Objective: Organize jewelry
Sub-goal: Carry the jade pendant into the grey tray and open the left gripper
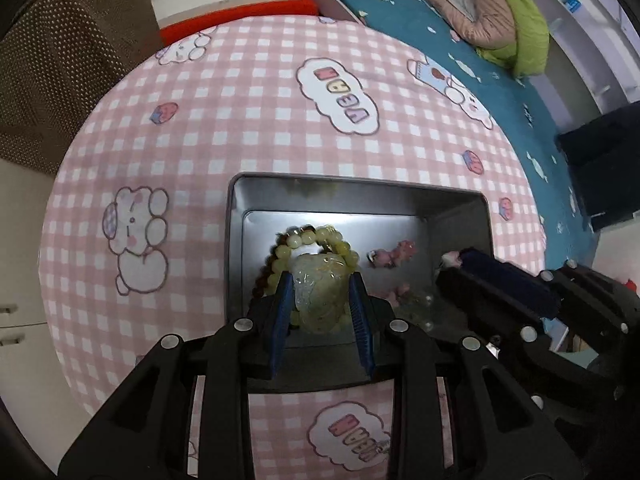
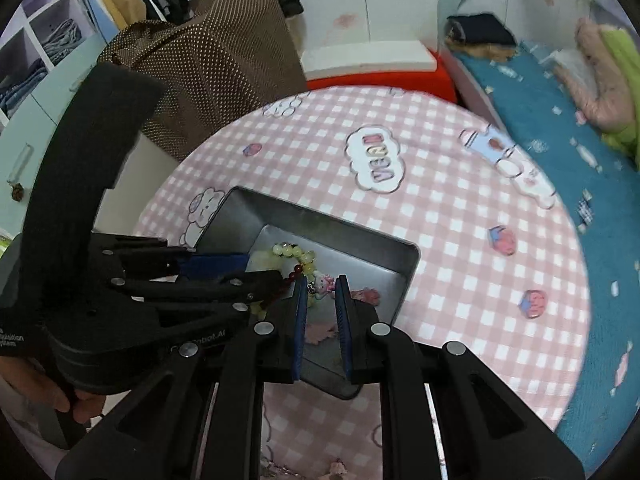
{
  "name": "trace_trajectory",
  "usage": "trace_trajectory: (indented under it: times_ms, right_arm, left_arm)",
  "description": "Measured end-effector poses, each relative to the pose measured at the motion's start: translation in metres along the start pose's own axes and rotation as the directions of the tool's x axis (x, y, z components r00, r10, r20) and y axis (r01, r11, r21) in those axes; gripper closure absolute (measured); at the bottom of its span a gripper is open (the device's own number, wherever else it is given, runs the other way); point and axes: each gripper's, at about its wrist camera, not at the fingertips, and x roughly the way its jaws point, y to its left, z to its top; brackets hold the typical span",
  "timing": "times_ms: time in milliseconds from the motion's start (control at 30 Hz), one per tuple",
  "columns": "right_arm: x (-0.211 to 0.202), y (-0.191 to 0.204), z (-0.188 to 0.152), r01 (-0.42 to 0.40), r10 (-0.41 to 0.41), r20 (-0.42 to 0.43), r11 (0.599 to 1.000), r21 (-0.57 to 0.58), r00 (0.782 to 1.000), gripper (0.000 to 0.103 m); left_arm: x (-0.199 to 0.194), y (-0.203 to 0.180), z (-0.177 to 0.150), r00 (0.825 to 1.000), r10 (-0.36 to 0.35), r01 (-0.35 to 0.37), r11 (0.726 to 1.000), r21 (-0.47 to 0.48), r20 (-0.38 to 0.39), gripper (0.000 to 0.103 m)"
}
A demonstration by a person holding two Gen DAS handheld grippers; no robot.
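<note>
Jewelry sits gathered in a grey metal tray on the pink checked tablecloth, and both grippers work directly over it. Left gripper has its blue pads against either side of a pale carved jade pendant, apparently clamped on it; whether the piece is lifted or resting on the tray floor cannot be told. A yellow bead bracelet curls just beyond the fingertips, touching the pendant, with dark red beads along its left flank. Pink charms lie to the right of the fingertips, between the two grippers. Right gripper is parted, nothing between its pads, tips poised just short of a small pink charm on the tray floor. Judgement: the left tool steadies the bulky piece so the right can single out a small item; tangling of pendant and bracelet is the likely hazard.
</note>
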Motion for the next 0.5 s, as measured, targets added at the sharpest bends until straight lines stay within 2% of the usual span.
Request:
trace_trajectory:
  times_ms: [67,333,400,467,500]
  right_arm:
    - [0.004,-0.006,0.001,-0.018,0.019,-0.015,0.999,0.035,1.000,0.090]
    - [0.001,-0.009,0.004,-0.020,0.020,-0.009,0.999,0.040,1.000,0.087]
    - [-0.003,-0.012,0.003,-0.016,0.016,0.006,0.998,0.068,1.000,0.080]
    - [-0.012,-0.017,0.002,-0.020,0.016,0.040,0.994,0.103,0.999,0.067]
    - [-0.017,-0.018,0.000,-0.019,0.012,0.058,0.993,0.115,0.998,0.064]
  left_arm:
    - [-0.001,0.001,0.002,1.000,0.000,0.000,1.000,-0.003,-0.004,0.075]
    - [0.001,-0.001,0.004,1.000,0.002,-0.002,1.000,-0.003,-0.005,0.075]
    - [0.002,-0.001,0.004,1.000,0.003,-0.003,1.000,-0.005,-0.004,0.075]
    - [0.002,-0.002,0.004,1.000,0.008,-0.008,1.000,-0.004,-0.006,0.075]
    - [0.002,-0.002,0.004,1.000,0.008,-0.008,1.000,-0.005,-0.006,0.075]
